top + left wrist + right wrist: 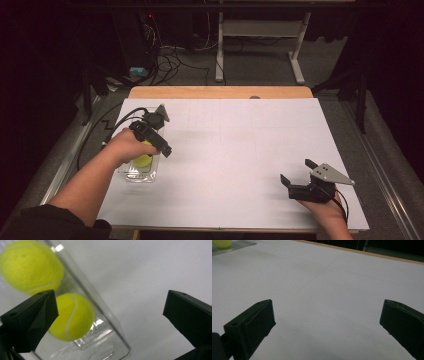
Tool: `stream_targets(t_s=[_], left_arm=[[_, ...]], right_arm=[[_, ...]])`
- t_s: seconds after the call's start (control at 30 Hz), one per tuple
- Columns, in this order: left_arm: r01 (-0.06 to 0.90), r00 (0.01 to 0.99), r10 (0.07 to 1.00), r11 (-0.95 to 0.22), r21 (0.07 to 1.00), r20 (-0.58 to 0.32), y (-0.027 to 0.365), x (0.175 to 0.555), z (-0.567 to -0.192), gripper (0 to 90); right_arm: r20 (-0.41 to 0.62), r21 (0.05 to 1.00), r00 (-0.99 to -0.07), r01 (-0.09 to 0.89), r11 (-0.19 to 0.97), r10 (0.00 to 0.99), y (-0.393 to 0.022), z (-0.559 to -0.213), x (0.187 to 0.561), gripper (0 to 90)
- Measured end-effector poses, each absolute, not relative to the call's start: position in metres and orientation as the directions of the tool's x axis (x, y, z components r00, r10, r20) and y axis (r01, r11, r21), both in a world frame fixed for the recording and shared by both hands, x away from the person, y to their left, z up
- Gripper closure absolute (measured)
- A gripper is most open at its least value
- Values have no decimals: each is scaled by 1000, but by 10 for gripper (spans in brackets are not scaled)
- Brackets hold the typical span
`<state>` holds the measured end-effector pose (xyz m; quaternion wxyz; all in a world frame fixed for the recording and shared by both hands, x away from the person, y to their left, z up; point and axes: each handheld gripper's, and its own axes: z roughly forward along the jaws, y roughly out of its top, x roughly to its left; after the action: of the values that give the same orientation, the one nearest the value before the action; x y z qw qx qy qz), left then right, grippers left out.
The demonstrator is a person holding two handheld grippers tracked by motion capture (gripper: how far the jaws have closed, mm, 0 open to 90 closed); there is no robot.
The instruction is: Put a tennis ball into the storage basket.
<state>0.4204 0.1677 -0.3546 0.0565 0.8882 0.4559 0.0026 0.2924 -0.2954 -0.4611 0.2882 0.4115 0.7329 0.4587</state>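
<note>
While two yellow balls, one nearer the lens and a second beyond it, lie inside the clear box at the left side of the white bench, neither is held. Left tool hangs directly over the box with jaws wide and nothing between them; seen along those jaws, one straddles the box interior beside the nearer ball and the other stands outside the wall, over bare bench. Right tool sits well apart near the bench's right front, jaws likewise wide and unloaded, pointing across open surface. Risk, as judged: if the left tool descends on this line, one jaw would strike or catch the box wall, tipping or dragging the light container and setting the balls rolling. A closure on the ball's curved felt off-centre could squeeze it out sideways. Nothing steadies the box; the right tool is too far off to brace it.
</note>
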Motion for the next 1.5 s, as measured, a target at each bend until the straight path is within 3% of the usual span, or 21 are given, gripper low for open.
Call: stream_targets(t_s=[0.83, 1.5], left_arm=[[740, 670, 738, -658, 136, -77, 97, 415, -359, 5], [729, 684, 724, -676, 105, -91, 84, 407, -400, 5]], right_arm=[[-48, 910, -500, 336, 245, 865, -294, -461, 292, 0], [-47, 910, -504, 335, 245, 862, -293, -461, 292, 0]])
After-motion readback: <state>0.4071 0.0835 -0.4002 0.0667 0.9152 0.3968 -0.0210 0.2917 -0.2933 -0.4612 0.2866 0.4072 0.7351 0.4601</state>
